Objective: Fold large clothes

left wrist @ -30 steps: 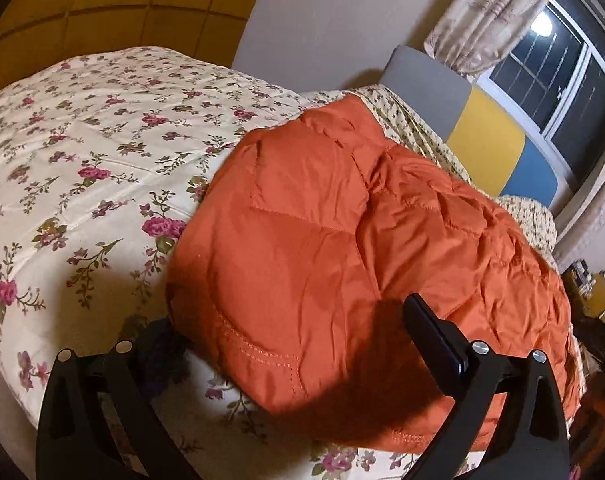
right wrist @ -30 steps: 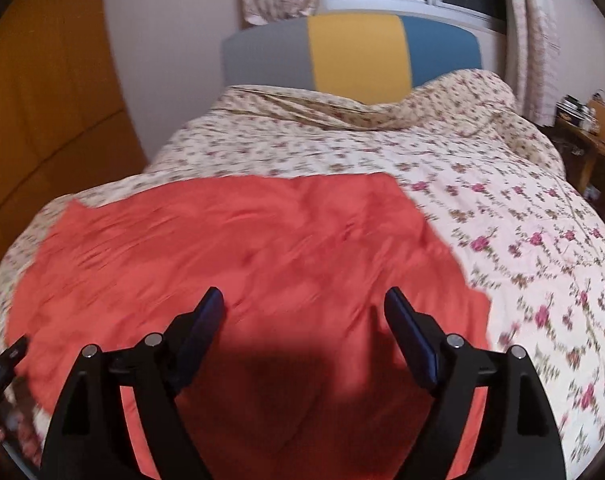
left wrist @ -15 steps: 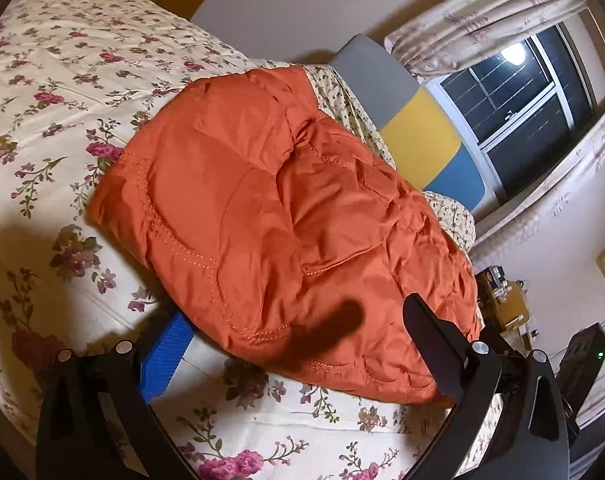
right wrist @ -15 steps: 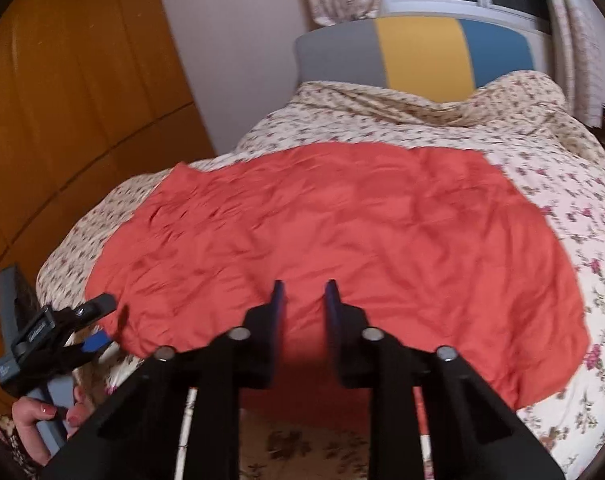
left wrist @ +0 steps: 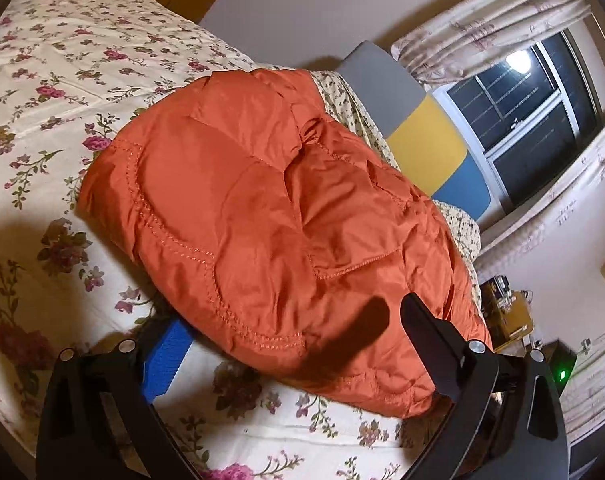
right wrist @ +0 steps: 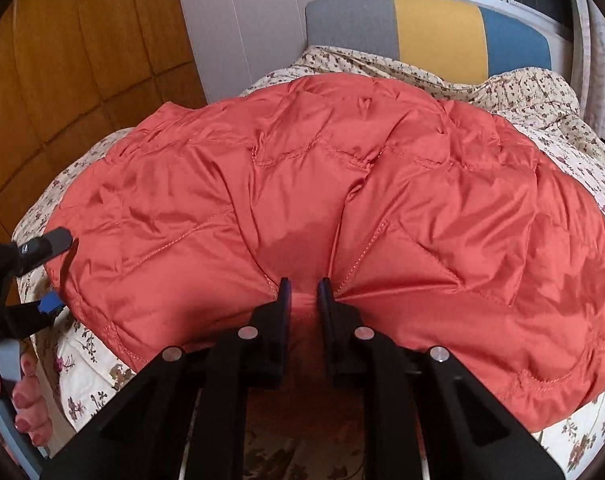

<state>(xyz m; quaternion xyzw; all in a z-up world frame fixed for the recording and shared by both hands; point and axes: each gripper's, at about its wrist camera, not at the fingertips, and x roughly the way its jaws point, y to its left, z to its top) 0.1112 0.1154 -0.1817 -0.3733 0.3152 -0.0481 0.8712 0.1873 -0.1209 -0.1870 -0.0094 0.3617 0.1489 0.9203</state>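
Note:
An orange quilted jacket lies spread on the floral bedspread. My left gripper is open at the jacket's near hem. Its blue-padded finger is tucked at the edge beside the hem, and the other finger hangs over the fabric. In the right wrist view the jacket fills the middle. My right gripper is shut on a pinch of its near edge, and folds radiate from the pinch. The left gripper shows at the jacket's left corner, held by a hand.
A grey, yellow and blue headboard stands at the far end of the bed, under a dark window with curtains. Wooden panelling runs along the bed's left side. A cluttered desk stands beyond the bed's other side.
My right gripper went from wide open to shut and dropped close onto the jacket's near edge, gathering fabric. The left gripper rolled and stayed open at the jacket's corner.

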